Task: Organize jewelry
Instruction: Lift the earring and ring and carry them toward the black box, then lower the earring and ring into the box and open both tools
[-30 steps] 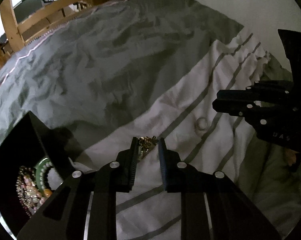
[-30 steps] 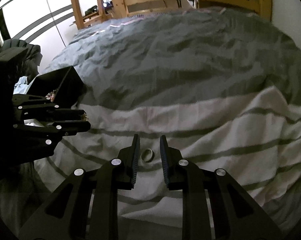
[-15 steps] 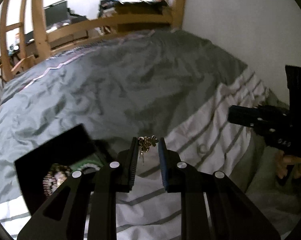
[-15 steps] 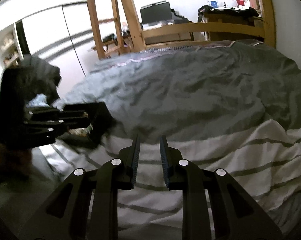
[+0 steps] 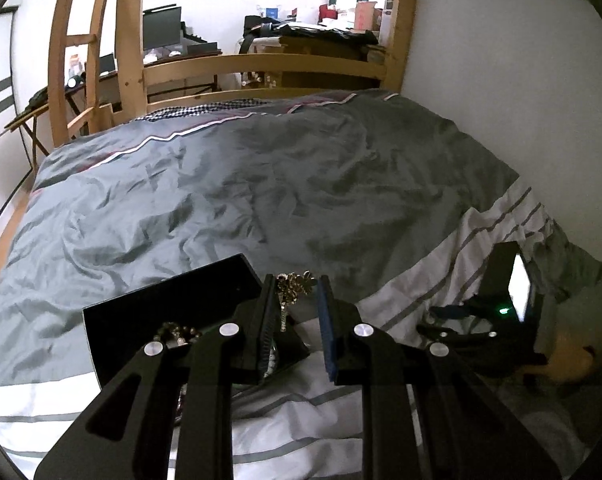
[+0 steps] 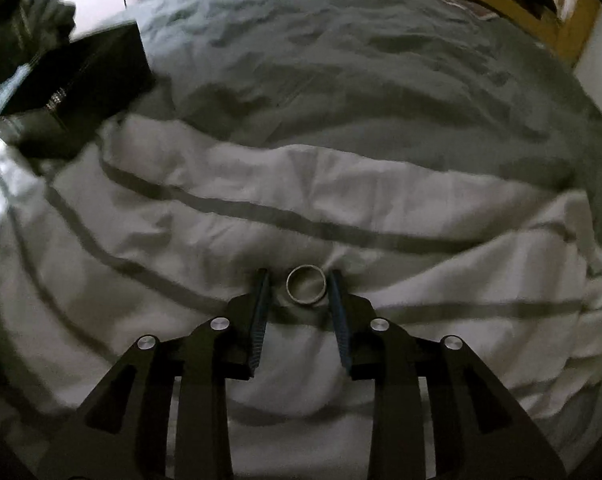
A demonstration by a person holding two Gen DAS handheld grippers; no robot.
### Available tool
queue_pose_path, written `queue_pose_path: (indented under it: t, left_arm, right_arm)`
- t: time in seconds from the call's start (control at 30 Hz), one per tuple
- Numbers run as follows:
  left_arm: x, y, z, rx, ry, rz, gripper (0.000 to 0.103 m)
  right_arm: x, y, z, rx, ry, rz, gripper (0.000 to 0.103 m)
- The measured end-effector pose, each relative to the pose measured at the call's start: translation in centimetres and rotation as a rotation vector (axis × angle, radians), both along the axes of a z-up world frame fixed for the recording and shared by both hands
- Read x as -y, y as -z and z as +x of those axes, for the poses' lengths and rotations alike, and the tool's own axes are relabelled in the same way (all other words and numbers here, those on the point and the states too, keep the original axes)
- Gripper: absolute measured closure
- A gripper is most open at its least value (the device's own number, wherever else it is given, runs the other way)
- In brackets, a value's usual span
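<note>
Right tongs (image 6: 299,286) newly wider around ring (image 6: 305,285)

Crumpled matt cloth on the duvet (image 6: 341,128), grey and white-striped. Smooth, dull-shining metal in the ring (image 6: 305,285); glinting metal in the jewelry cluster (image 5: 295,284). Matt black plastic on each tool (image 5: 294,308), varnished wood on the bed frame (image 5: 261,66).

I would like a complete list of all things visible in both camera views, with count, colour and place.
ring: one, silver, on white striped duvet between right claw's jaws
flower-shaped jewelry piece: one, gold, hanging in left claw
box: one, black, open, on duvet, beaded jewelry inside
duvet: one, grey and white striped, over bed
bed frame: one, wooden, far end
monitor: one, black, background desk
left claw: black, above box edge
right claw: black, jaws just opening around ring
</note>
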State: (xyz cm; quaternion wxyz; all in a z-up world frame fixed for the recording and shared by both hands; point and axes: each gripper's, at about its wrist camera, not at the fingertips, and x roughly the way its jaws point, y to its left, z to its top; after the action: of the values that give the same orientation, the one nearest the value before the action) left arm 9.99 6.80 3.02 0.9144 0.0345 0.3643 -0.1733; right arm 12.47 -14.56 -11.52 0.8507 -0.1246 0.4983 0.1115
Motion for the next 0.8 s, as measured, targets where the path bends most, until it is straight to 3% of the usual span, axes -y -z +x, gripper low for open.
queue_pose_path:
  t: [0.1, 0.47, 0.8]
  left_arm:
    - [0.0, 0.0, 0.0, -0.001, -0.006, -0.002, 0.084]
    - [-2.7, 0.0, 0.7, -0.004, -0.093, -0.017, 0.084]
    - [-5.2, -0.5, 0.7, 0.005, -0.121, -0.045, 0.084]
  right_arm:
    - [-0.4, -0.1, -0.2, 0.033, -0.003, -0.025, 0.083]
    - [0.4, -5.1, -1.8, 0.185, -0.008, 0.114, 0.083]
    - [-3.8, -9.8, -1.5, 0.248, -0.088, 0.207, 0.083]
